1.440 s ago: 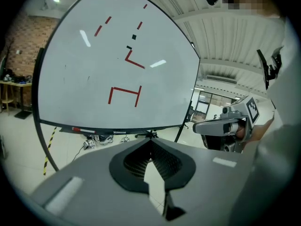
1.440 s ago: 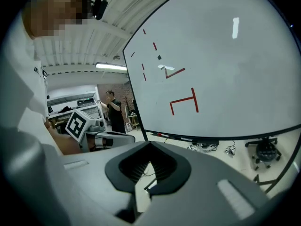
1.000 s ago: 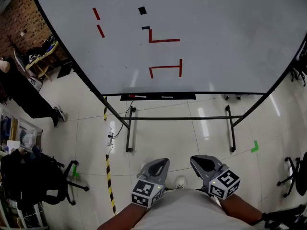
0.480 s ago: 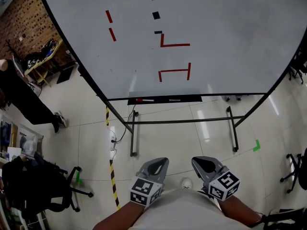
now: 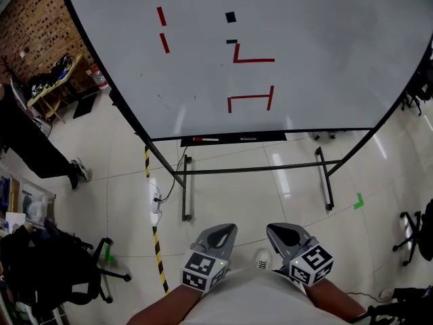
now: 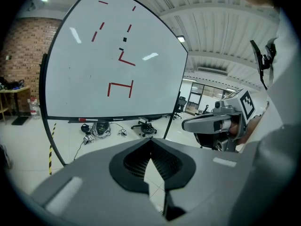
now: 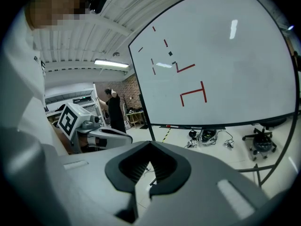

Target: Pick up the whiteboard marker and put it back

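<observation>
1. One whiteboard marker (image 5: 203, 139), red-capped, lies flat toward the left end of the black tray (image 5: 270, 138) under the whiteboard (image 5: 318, 46). It is in the same spot as a second ago, far ahead of both grippers. A second slim thing lies on the tray to its right, too small to identify.
2. Both grippers have stayed low and near, just in front of the person's body. The left gripper (image 5: 224, 231) and the right gripper (image 5: 279, 230) sit side by side, a little apart.
3. In its own view, the left gripper's jaws are clenched, tips meeting, with nothing between them. The right gripper's jaws are closed the same way and hold nothing.
4. Since a second ago the head view has swung a little, so the board's red marks (image 5: 250, 100) now sit further right in the frame.
5. The bystander in dark clothes (image 5: 27, 147) on the far left has slid closer to the frame's edge.
6. The board's face is pale and mostly bare, with red strokes and two small black squares. It stands on a black metal stand (image 5: 250, 170).
7. The floor (image 5: 223, 202) is pale glossy tile. A yellow-and-black striped tape (image 5: 157, 249) runs near to far on the left, and a white power strip (image 5: 155, 200) lies beside it.
8. A green tape mark (image 5: 358, 200) sits on the right, a black chair (image 5: 47, 269) near left and a brick wall (image 5: 34, 26) far left.
</observation>
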`<move>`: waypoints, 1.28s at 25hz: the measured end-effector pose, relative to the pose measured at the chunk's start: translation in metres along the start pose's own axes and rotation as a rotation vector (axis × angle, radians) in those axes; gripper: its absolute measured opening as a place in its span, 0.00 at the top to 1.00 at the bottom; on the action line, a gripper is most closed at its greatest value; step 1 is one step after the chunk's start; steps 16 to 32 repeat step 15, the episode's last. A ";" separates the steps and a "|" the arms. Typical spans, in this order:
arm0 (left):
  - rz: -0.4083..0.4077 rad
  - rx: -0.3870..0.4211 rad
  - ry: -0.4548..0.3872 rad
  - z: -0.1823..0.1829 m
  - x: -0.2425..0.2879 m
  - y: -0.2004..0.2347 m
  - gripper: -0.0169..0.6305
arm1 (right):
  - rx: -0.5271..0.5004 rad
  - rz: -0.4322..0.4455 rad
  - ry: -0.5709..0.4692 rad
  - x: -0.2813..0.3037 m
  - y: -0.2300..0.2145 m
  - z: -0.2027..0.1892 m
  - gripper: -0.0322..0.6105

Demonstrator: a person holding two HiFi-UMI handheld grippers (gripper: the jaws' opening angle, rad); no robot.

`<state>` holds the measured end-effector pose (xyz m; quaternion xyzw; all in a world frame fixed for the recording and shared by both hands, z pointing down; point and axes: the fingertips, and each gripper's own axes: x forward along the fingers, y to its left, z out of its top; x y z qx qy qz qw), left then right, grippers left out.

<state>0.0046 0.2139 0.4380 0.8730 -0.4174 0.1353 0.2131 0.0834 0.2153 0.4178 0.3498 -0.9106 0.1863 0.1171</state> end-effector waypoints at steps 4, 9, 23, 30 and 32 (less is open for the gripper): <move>0.000 0.008 -0.003 0.001 -0.001 0.004 0.95 | -0.007 -0.008 0.010 0.002 0.005 -0.005 0.95; -0.002 0.002 -0.006 0.000 -0.003 0.003 0.95 | -0.006 -0.012 0.011 0.000 0.009 -0.008 0.95; -0.013 0.000 -0.004 -0.002 -0.001 0.001 0.95 | -0.014 -0.014 0.014 0.001 0.008 -0.009 0.95; -0.013 0.000 -0.004 -0.002 -0.001 0.001 0.95 | -0.014 -0.014 0.014 0.001 0.008 -0.009 0.95; -0.013 0.000 -0.004 -0.002 -0.001 0.001 0.95 | -0.014 -0.014 0.014 0.001 0.008 -0.009 0.95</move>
